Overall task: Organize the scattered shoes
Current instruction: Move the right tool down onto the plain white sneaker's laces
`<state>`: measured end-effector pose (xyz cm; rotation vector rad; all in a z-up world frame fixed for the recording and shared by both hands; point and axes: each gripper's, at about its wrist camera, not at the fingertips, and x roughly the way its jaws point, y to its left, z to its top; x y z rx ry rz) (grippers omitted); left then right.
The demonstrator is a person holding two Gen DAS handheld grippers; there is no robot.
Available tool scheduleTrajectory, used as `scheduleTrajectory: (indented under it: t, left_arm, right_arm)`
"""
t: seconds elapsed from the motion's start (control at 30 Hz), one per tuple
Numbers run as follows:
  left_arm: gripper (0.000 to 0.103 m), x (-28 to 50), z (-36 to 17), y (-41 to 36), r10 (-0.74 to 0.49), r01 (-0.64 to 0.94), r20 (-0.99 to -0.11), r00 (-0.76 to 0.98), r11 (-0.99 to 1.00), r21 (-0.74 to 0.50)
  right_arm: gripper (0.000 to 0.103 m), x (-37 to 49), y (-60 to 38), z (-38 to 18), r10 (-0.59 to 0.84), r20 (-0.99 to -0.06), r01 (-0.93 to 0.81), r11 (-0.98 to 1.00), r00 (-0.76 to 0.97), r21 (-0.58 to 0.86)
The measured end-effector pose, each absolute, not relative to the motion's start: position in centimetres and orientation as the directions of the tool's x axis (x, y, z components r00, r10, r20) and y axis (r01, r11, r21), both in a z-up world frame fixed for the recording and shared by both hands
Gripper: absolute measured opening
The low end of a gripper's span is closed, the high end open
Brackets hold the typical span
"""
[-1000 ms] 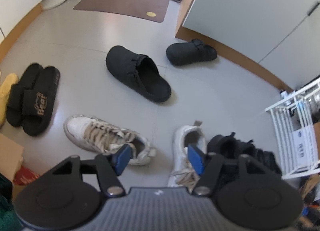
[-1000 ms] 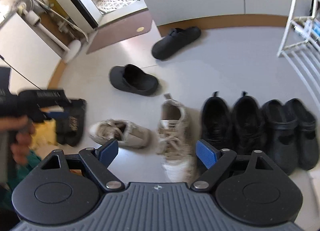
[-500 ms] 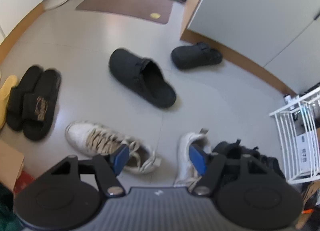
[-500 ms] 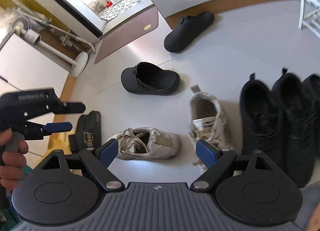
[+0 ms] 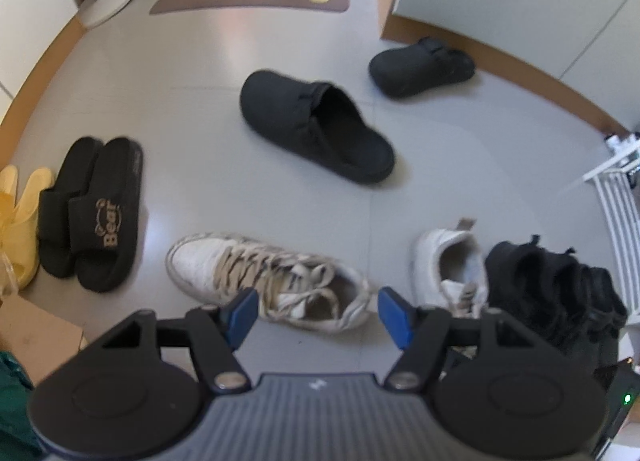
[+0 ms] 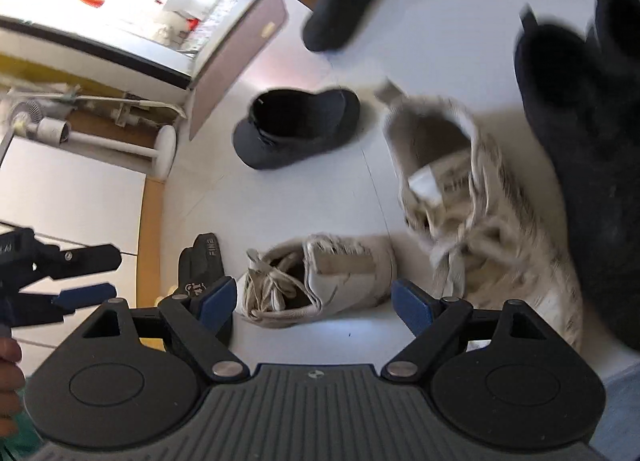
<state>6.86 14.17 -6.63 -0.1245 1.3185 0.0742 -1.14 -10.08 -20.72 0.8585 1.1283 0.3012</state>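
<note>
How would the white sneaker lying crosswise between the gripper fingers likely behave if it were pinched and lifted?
The white lace-up sneaker looks soft at the collar, so pinched there it would probably fold somewhat. Its loose laces would likely dangle. Lifted by the heel, the toe would probably droop. Both the left gripper and the right gripper are open and empty.

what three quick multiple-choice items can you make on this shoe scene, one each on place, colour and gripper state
1. Where does the stray white sneaker lie?
A. on the mat
B. on the floor below the left hand-held gripper
C. on the rack

2. What colour is the slide sandal marked Bear?
A. black
B. red
C. white

3. How are the right hand-held gripper jaws?
A. shut on a shoe
B. shut, empty
C. open, empty

Answers: 1 B, it shows between the blue pads; 2 A, black with tan lettering; 3 C, the pads stand wide apart, clamping nothing.
</note>
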Motion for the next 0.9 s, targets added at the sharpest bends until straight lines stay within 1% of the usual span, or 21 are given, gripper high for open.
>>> scheduleTrajectory:
  t: [0.07,0.13,0.23,0.3,0.4,0.57,0.73,0.77,0.8,0.87,0.9]
  left_arm:
    - [0.069,7.0,-7.5,14.7,-0.011,-0.132,-0.974,0.228,0.99,-0.043]
    - [0.068,7.0,-7.8,15.0,-0.009,-0.135,-0.977,0.215,0.99,-0.039]
    - [0.068,7.2,-8.0,15.3,-0.004,-0.114,-0.977,0.211,0.993,-0.029]
    - [0.068,7.2,-8.2,15.5,-0.011,-0.112,-0.979,0.206,0.993,-0.035]
    - [0.068,7.1,-8.9,16.3,-0.037,-0.132,-0.981,0.189,0.989,-0.063]
    - [0.068,6.8,-9.8,17.4,-0.047,-0.157,-0.987,0.156,0.985,-0.072]
    - [0.067,6.9,-9.7,18.0,-0.023,-0.163,-0.986,0.164,0.985,-0.051]
    - [0.068,6.9,-9.8,18.0,-0.023,-0.162,-0.986,0.162,0.986,-0.05]
    - [0.067,6.9,-9.9,18.0,-0.024,-0.161,-0.987,0.16,0.986,-0.05]
    - [0.067,6.9,-10.0,18.0,-0.026,-0.161,-0.987,0.156,0.986,-0.052]
    - [0.067,6.9,-10.1,18.0,-0.031,-0.161,-0.988,0.152,0.985,-0.056]
  right_arm:
    - [0.088,-1.2,-9.0,-21.6,0.628,-0.659,0.204,0.642,0.414,0.739]
    - [0.086,-1.1,-8.1,-22.6,0.631,-0.667,0.215,0.642,0.396,0.736]
    - [0.078,-0.9,-7.0,-24.5,0.628,-0.685,0.244,0.646,0.369,0.724]
    - [0.071,-0.7,-6.8,-25.4,0.624,-0.688,0.257,0.643,0.371,0.722]
    - [0.065,0.0,-6.4,-26.6,0.629,-0.679,0.259,0.632,0.378,0.73]
    - [0.063,1.3,-4.7,-27.6,0.648,-0.671,0.219,0.641,0.361,0.736]
    - [0.061,2.3,-2.9,-28.2,0.647,-0.682,0.199,0.66,0.34,0.725]
    - [0.057,2.6,-2.6,-28.3,0.643,-0.688,0.197,0.666,0.336,0.719]
    - [0.051,2.7,-2.5,-28.4,0.639,-0.693,0.197,0.671,0.334,0.715]
    - [0.046,3.1,-2.6,-28.9,0.632,-0.707,0.223,0.674,0.318,0.704]
    - [0.046,3.2,-2.8,-29.2,0.633,-0.707,0.234,0.67,0.316,0.704]
